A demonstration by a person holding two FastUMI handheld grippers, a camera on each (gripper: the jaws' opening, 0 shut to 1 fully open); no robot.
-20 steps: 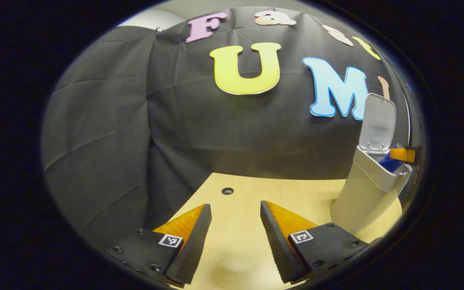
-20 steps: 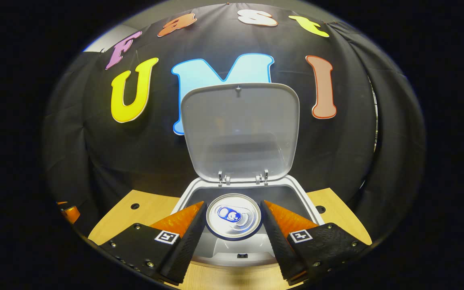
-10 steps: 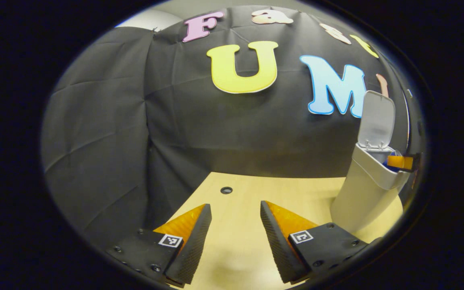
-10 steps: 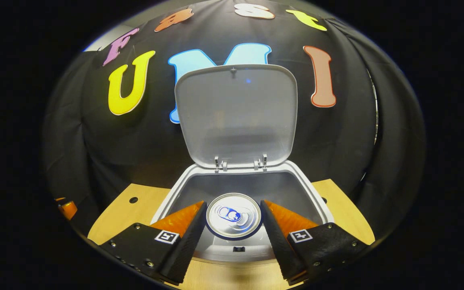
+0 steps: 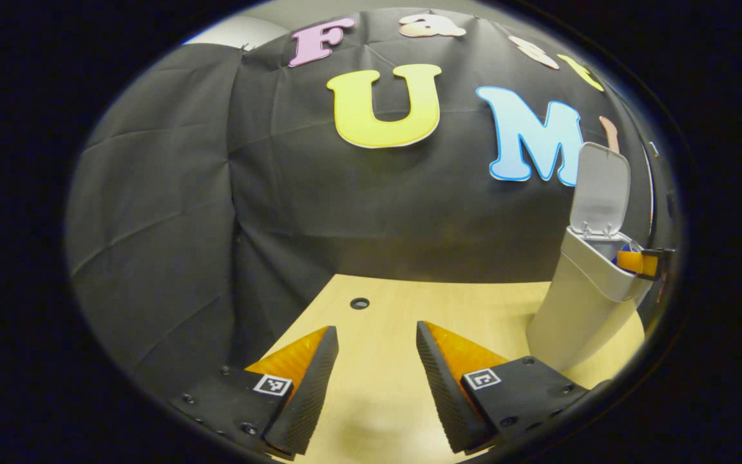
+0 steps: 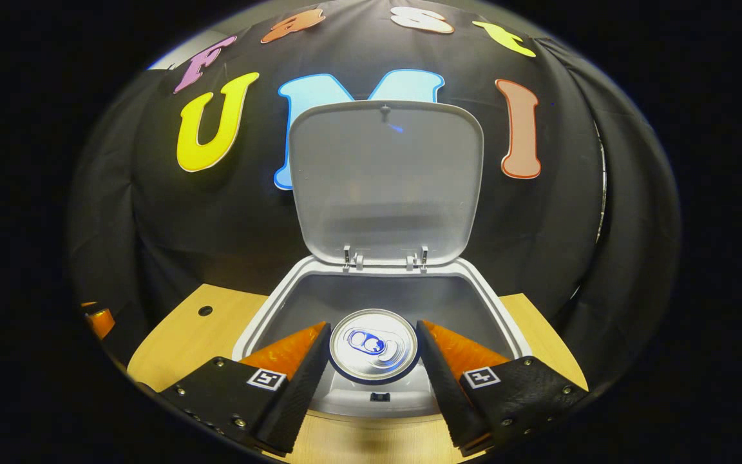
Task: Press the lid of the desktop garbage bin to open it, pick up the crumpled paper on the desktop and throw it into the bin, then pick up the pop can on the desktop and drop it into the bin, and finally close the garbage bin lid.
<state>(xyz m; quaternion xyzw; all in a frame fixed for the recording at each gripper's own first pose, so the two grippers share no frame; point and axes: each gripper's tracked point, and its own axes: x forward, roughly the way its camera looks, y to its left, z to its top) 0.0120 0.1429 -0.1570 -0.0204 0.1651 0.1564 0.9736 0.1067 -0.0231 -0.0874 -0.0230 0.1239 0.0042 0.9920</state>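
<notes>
The pop can stands straight up, top toward the camera, squeezed between both fingers of the right tool above the open bin. The lid stands up behind. The left tool gapes open, holding nothing, over the desk.

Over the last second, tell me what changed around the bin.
The right hand-held gripper, shut on the pop can, moved closer over the bin opening and lower. No release. The lid stayed up; the left hand-held gripper stayed open above the desktop.
</notes>
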